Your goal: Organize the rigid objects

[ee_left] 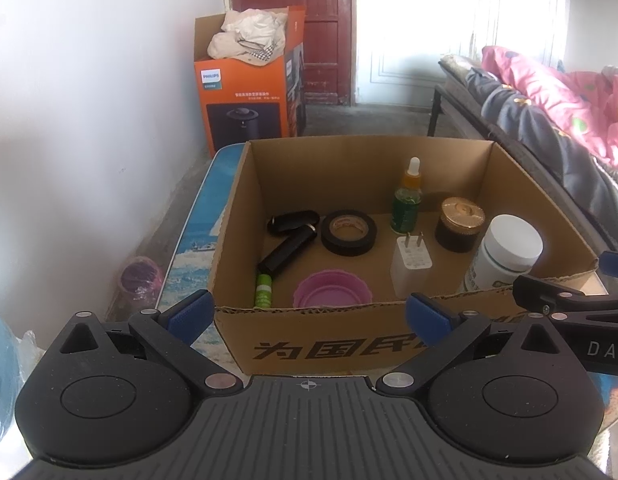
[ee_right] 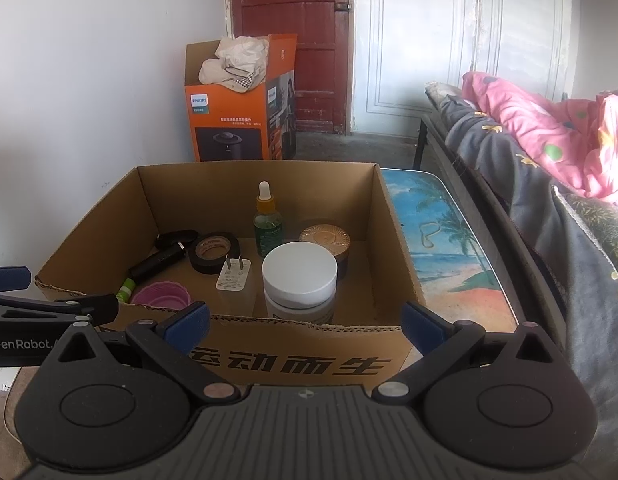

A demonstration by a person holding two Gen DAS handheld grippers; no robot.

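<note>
An open cardboard box [ee_left: 349,332] [ee_right: 309,360] stands on a small table with a beach picture [ee_right: 449,240]. Inside are a black tape roll [ee_left: 349,234] [ee_right: 213,252], a dropper bottle [ee_left: 407,200] [ee_right: 267,224], a white charger plug [ee_left: 411,264] [ee_right: 233,276], a white-lidded jar [ee_left: 505,252] [ee_right: 299,280], a gold-lidded dark jar [ee_left: 461,224] [ee_right: 325,238], a pink cup [ee_left: 333,288] [ee_right: 161,294], black cases [ee_left: 289,240] [ee_right: 165,258] and a green tube [ee_left: 263,290] [ee_right: 125,290]. My left gripper [ee_left: 309,312] and right gripper [ee_right: 305,320] are open and empty, just in front of the box's near wall.
An orange Philips box [ee_left: 245,92] [ee_right: 233,120] with cloth in it stands by the red door [ee_right: 293,20]. A bed with pink and grey bedding [ee_right: 549,152] runs along the right. A white wall is on the left. A purple container [ee_left: 141,276] sits on the floor.
</note>
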